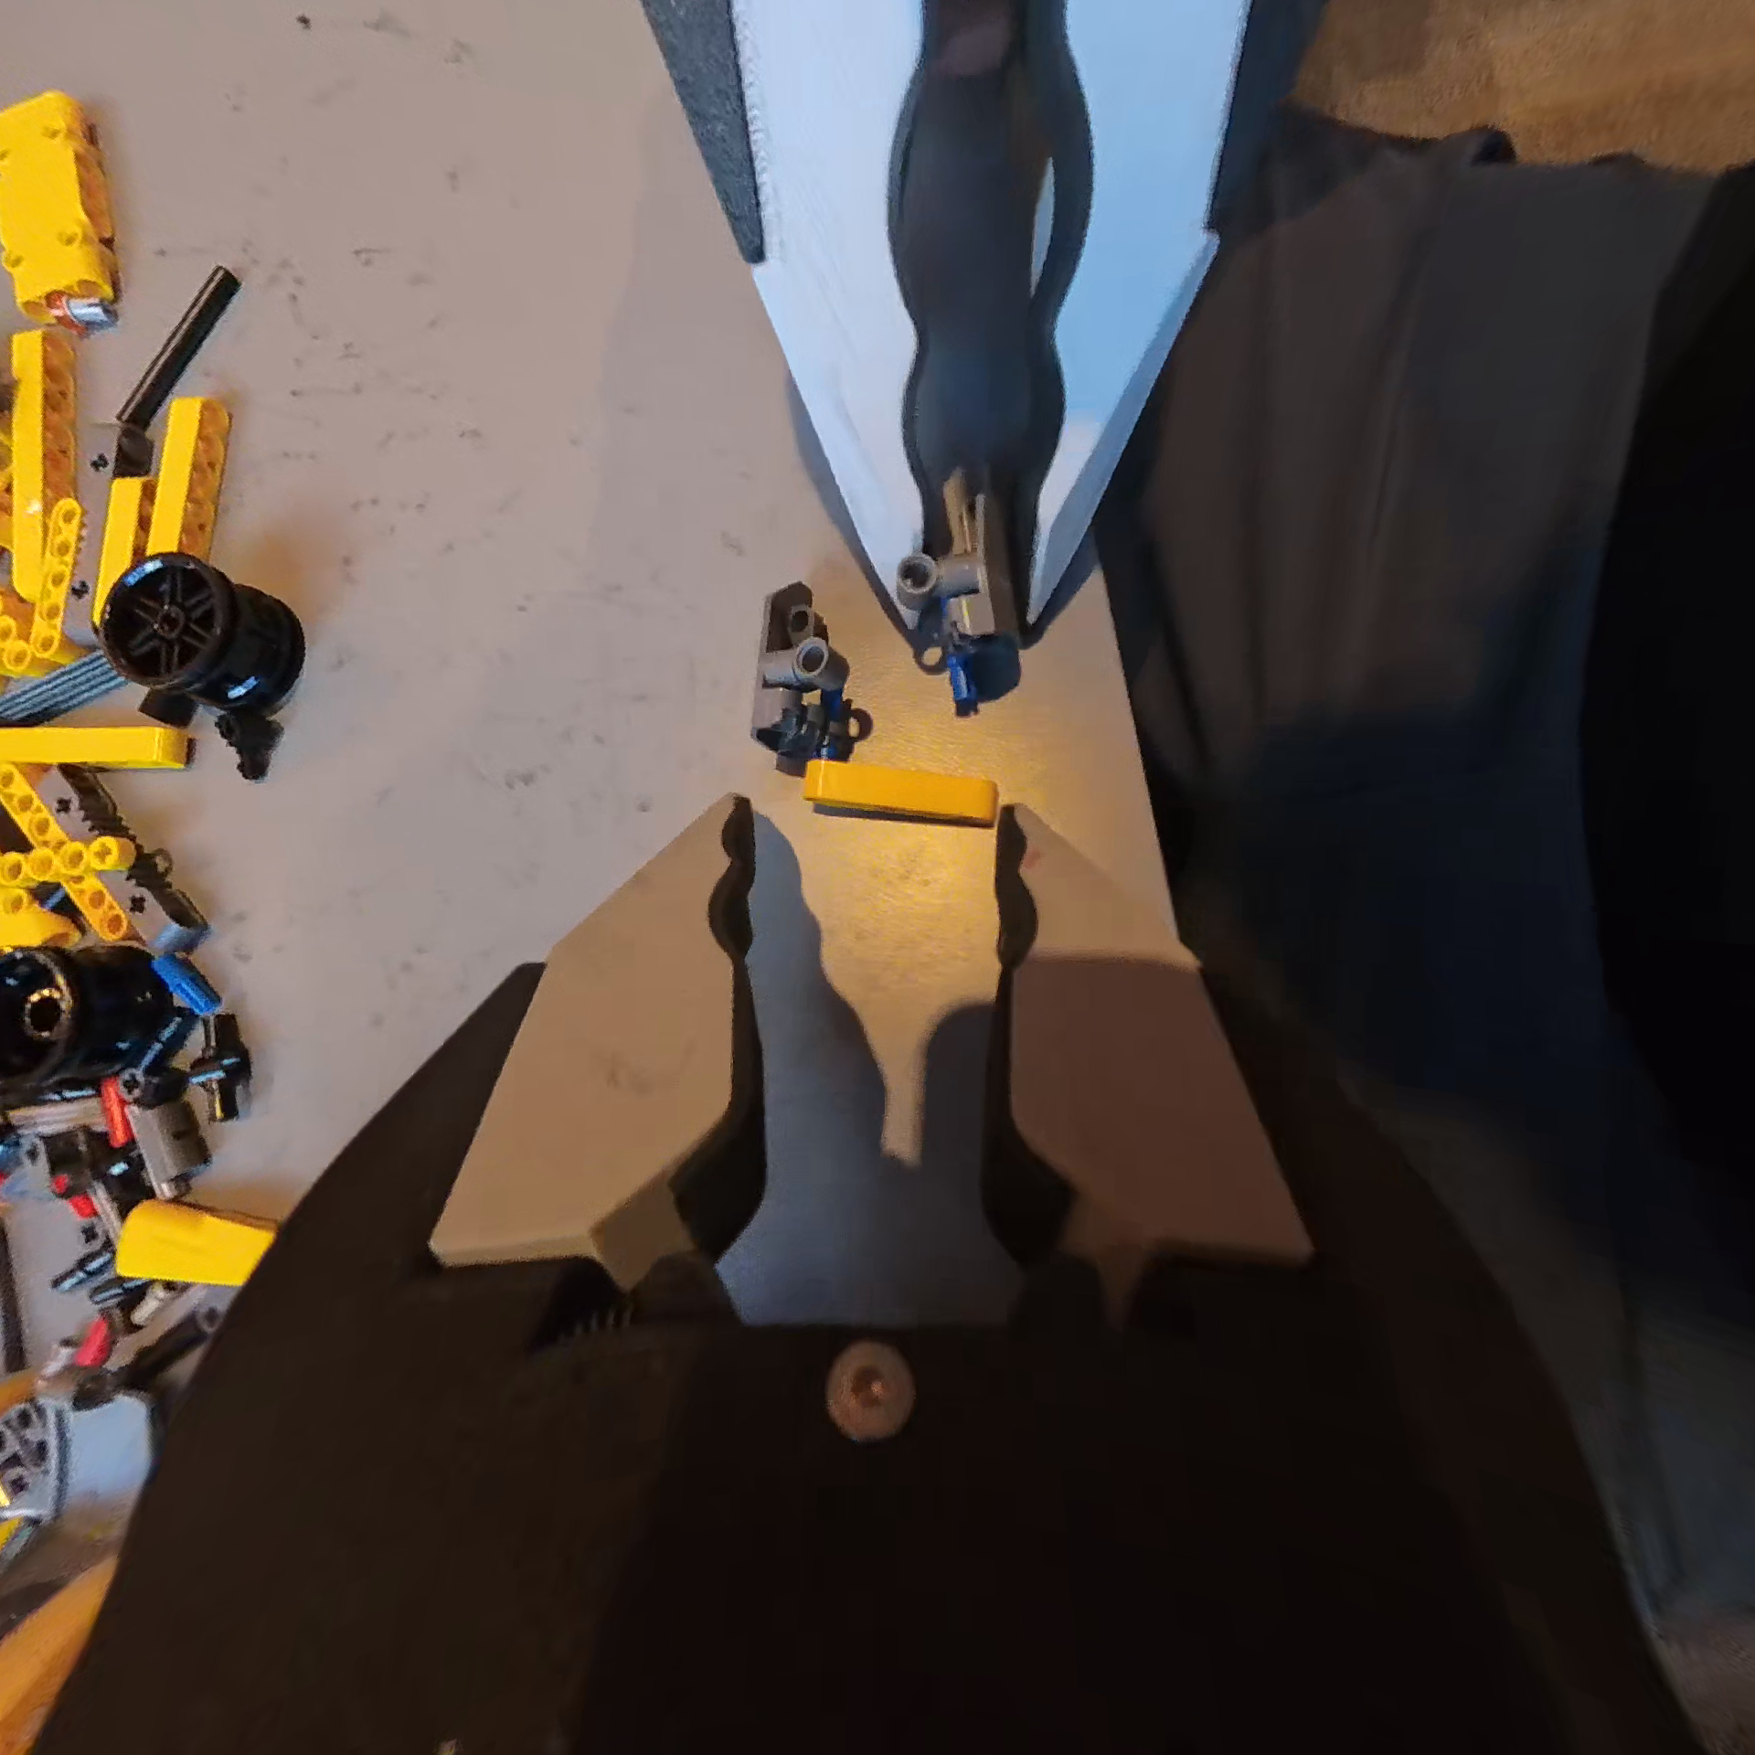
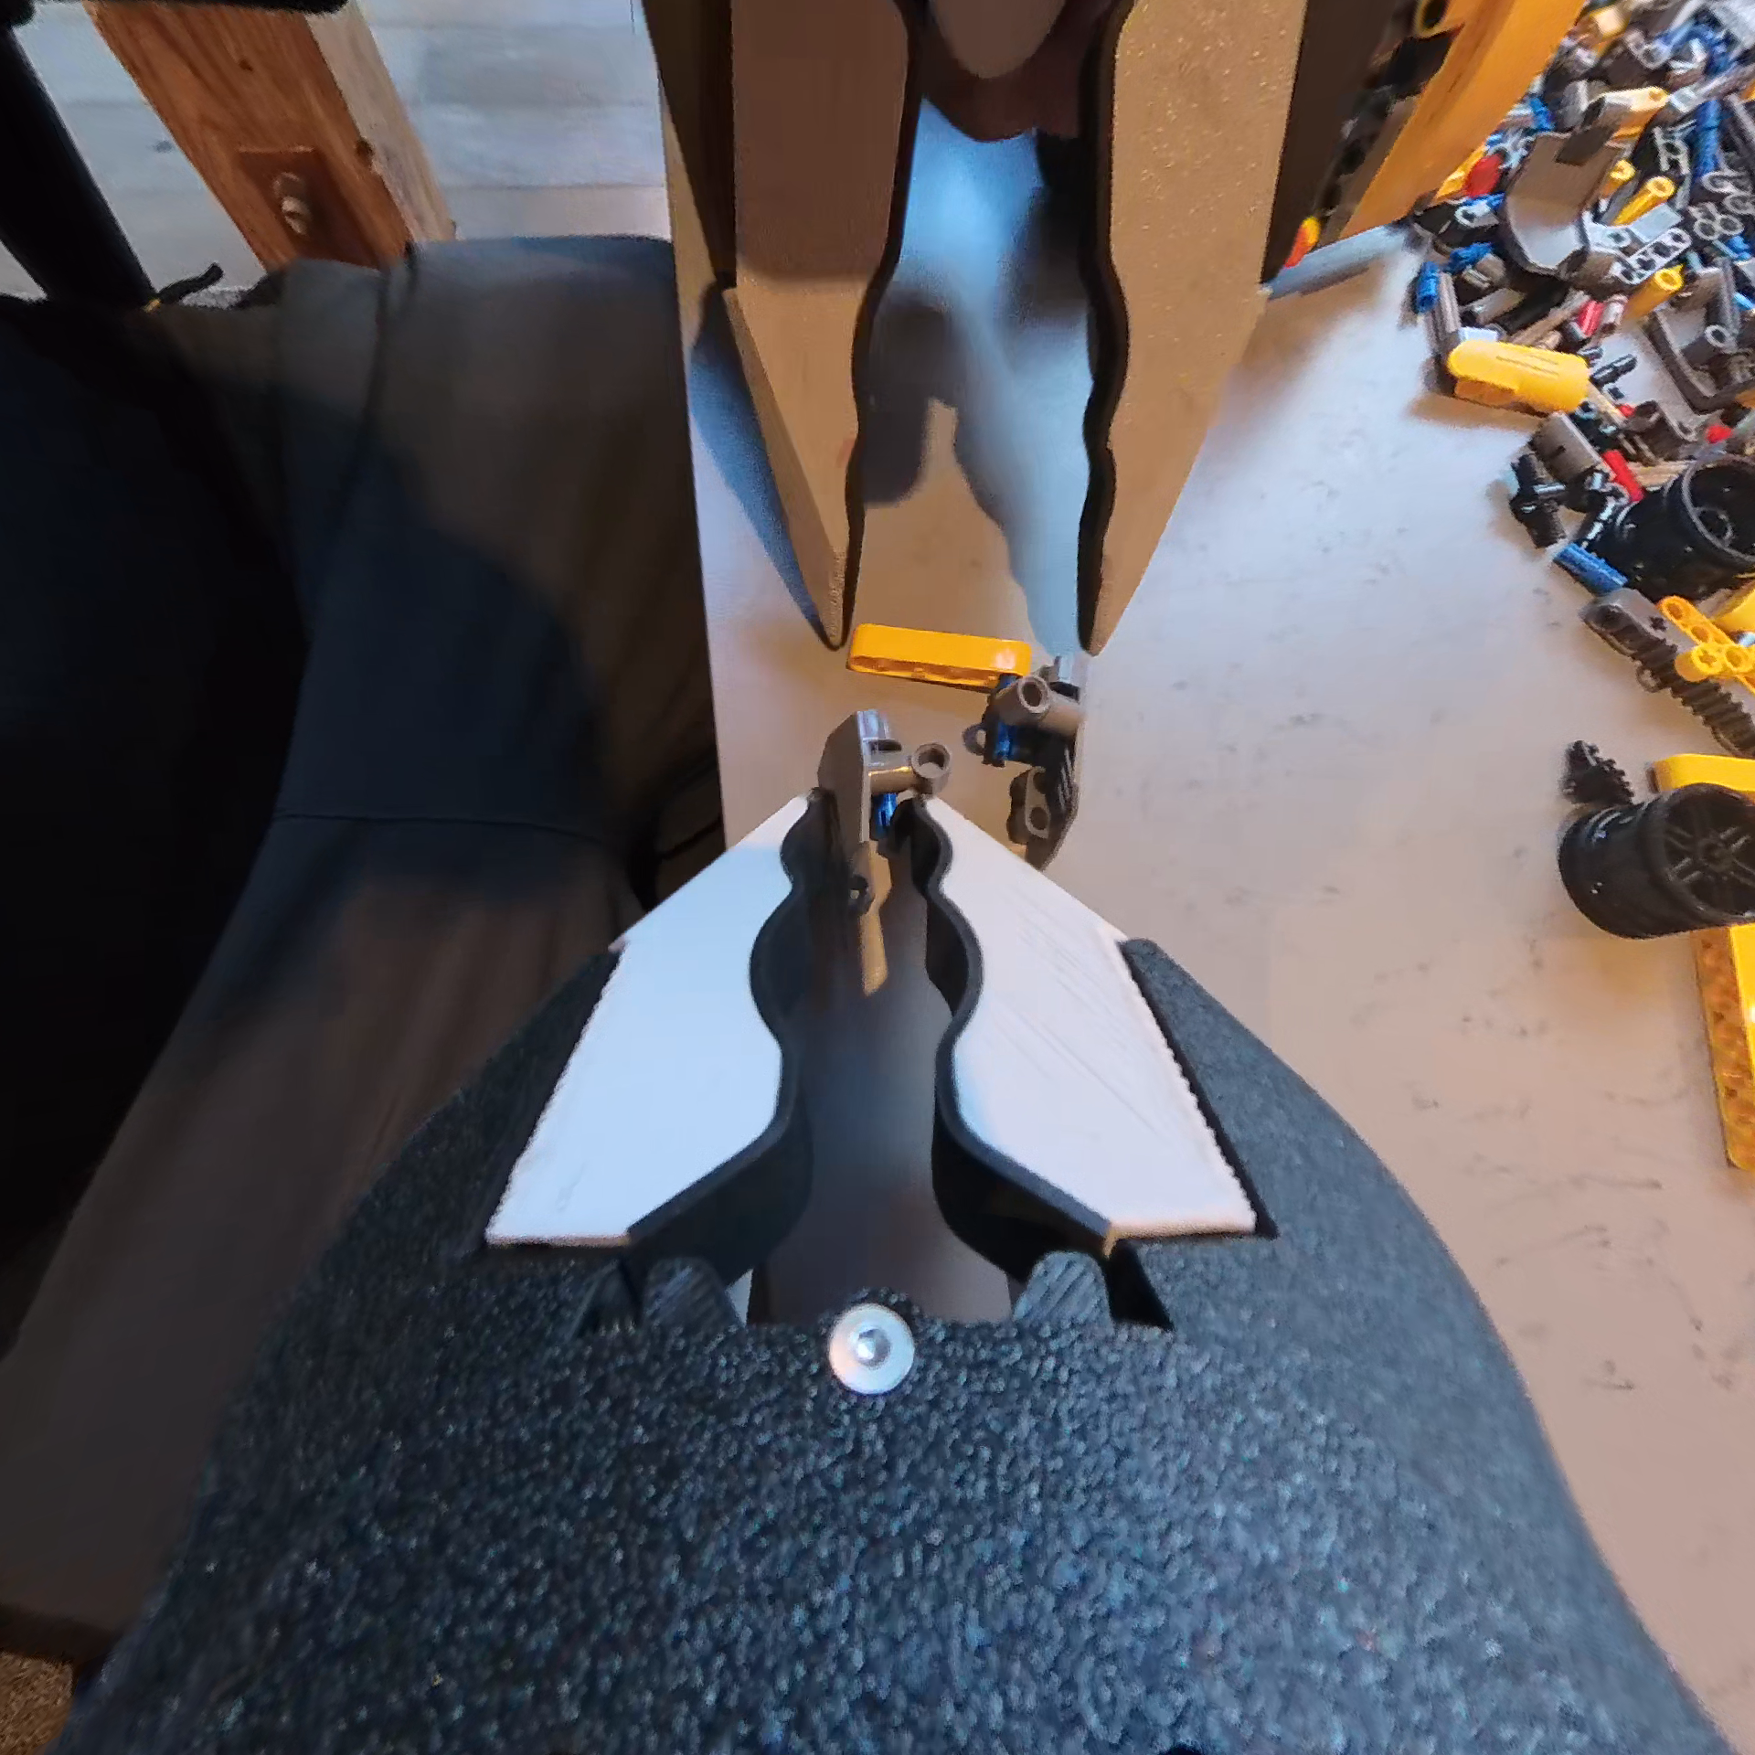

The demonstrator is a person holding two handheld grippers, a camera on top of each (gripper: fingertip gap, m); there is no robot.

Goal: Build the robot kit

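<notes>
My left gripper (image 1: 874, 817) is open, its tan fingers just short of a short yellow beam (image 1: 900, 791) lying flat on the pale table; it shows opposite in the right wrist view (image 2: 964, 636), the beam (image 2: 938, 651) between its tips. My right gripper (image 2: 869, 807), with white fingers, is shut on a small grey building-toy assembly with blue pins (image 2: 869, 774), held just above the table; it also shows in the left wrist view (image 1: 959, 608). A second grey and black assembly with blue pins (image 1: 802, 679) lies on the table beside the beam and shows in the right wrist view (image 2: 1035, 750) too.
A pile of yellow, black and grey building-toy parts with black wheels (image 1: 195, 627) lies along the left, also in the right wrist view (image 2: 1671, 855). A dark cloth-covered seat (image 2: 380, 589) borders the table edge (image 2: 707, 532). A wooden post (image 2: 275, 123) stands behind. Across from one pair of fingers to the other is roughly 4 centimetres.
</notes>
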